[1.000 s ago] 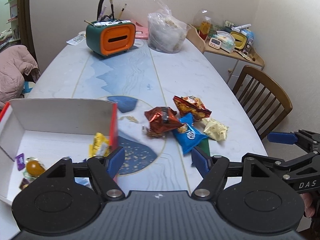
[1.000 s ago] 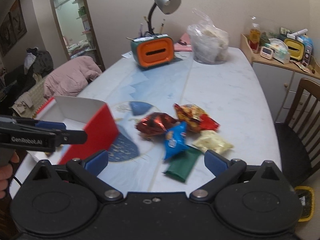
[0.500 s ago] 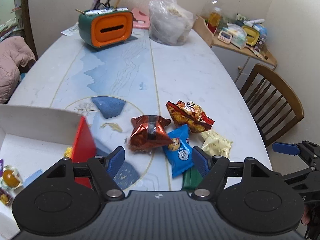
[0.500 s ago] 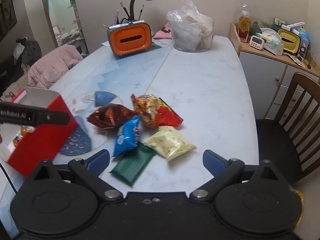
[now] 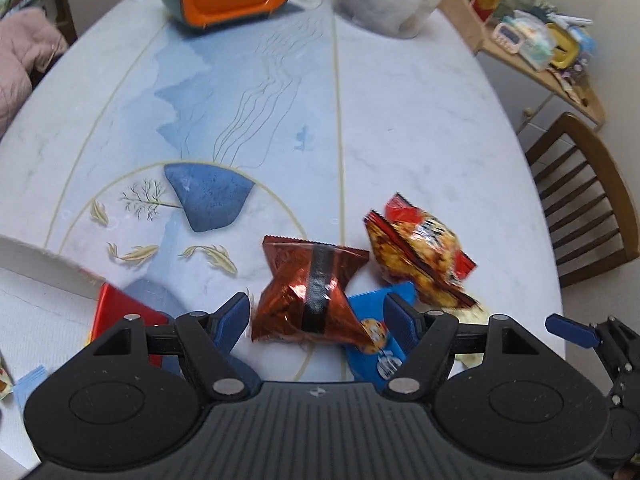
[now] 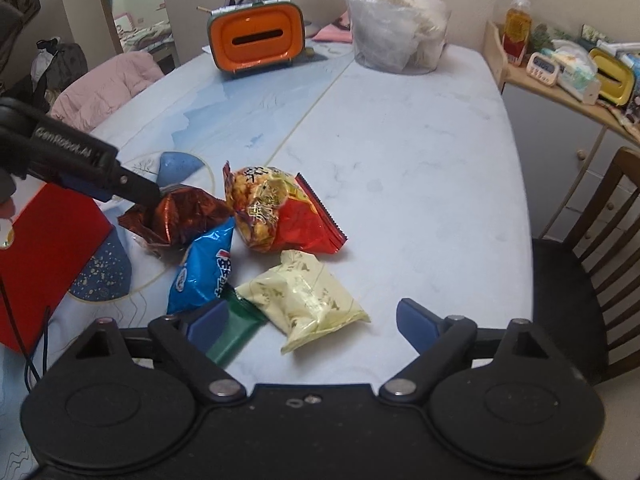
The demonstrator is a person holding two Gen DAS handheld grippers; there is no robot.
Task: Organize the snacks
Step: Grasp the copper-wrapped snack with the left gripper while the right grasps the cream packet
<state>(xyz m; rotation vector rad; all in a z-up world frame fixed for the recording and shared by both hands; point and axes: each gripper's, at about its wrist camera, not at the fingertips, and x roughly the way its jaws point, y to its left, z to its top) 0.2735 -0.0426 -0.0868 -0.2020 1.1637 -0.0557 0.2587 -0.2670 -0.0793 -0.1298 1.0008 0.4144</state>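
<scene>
Several snack bags lie in a pile on the table: a copper-red foil bag [image 5: 310, 290] [image 6: 178, 216], a blue bag [image 6: 204, 270] [image 5: 376, 344], a red and yellow bag [image 6: 276, 210] [image 5: 420, 254], a pale yellow bag [image 6: 306, 298] and a green packet [image 6: 232, 330]. My left gripper [image 5: 316, 316] is open, its fingers either side of the copper-red bag; it also shows in the right wrist view [image 6: 136, 190]. My right gripper [image 6: 308, 326] is open and empty, just above the pale yellow bag. A red box with a white inside [image 5: 44, 300] [image 6: 44, 252] stands at the left.
An orange and green holder [image 6: 256, 38] and a clear plastic bag [image 6: 396, 28] stand at the table's far end. A wooden chair [image 6: 592, 256] is at the right, beside a cluttered side cabinet [image 6: 560, 80]. A pink jacket [image 6: 104, 88] lies at the left.
My left gripper has moved away from the box, forward and down to the copper-red bag. My right gripper has moved forward and down toward the pale yellow bag.
</scene>
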